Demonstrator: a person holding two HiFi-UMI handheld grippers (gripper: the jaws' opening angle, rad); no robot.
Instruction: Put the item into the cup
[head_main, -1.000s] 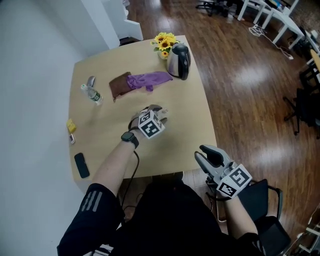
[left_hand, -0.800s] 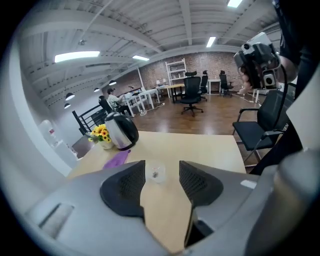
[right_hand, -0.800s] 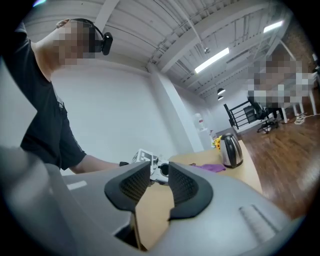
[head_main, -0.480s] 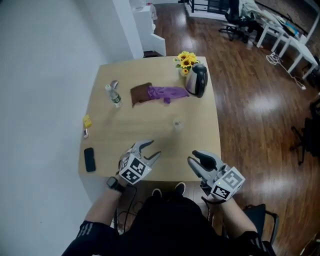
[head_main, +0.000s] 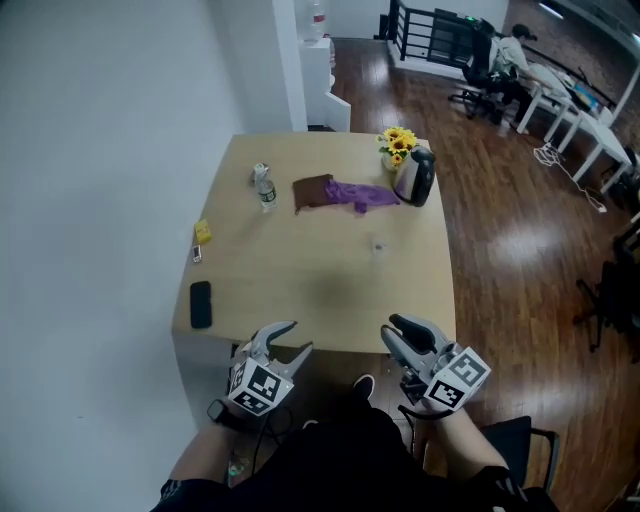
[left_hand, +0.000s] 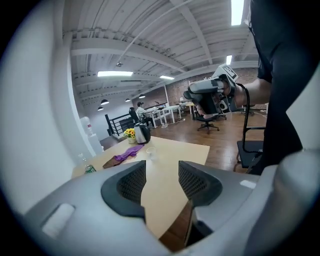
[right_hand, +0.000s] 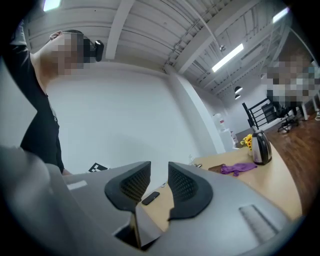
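A small clear cup (head_main: 377, 246) stands on the wooden table (head_main: 300, 270), right of its middle; the left gripper view shows the cup (left_hand: 150, 152) far ahead. I cannot tell what it holds. My left gripper (head_main: 288, 341) hangs open and empty just off the table's near edge. To its right, also off the table, my right gripper (head_main: 397, 332) is open with nothing between its jaws. In the left gripper view the left gripper (left_hand: 161, 172) points along the table and the right gripper (left_hand: 202, 93) shows at upper right. In its own view the right gripper (right_hand: 159, 172) is open.
At the far end stand a steel kettle (head_main: 416, 177), yellow flowers (head_main: 398, 143), a purple cloth (head_main: 362, 195) on a brown pouch (head_main: 313, 190) and a water bottle (head_main: 264, 187). A yellow item (head_main: 203, 231) and a black phone (head_main: 200, 304) lie along the left edge. Wooden floor lies to the right.
The left gripper has left the cup in the table's middle and drawn back past the near edge. The whole view has backed away from the table; the right gripper stays off its edge.
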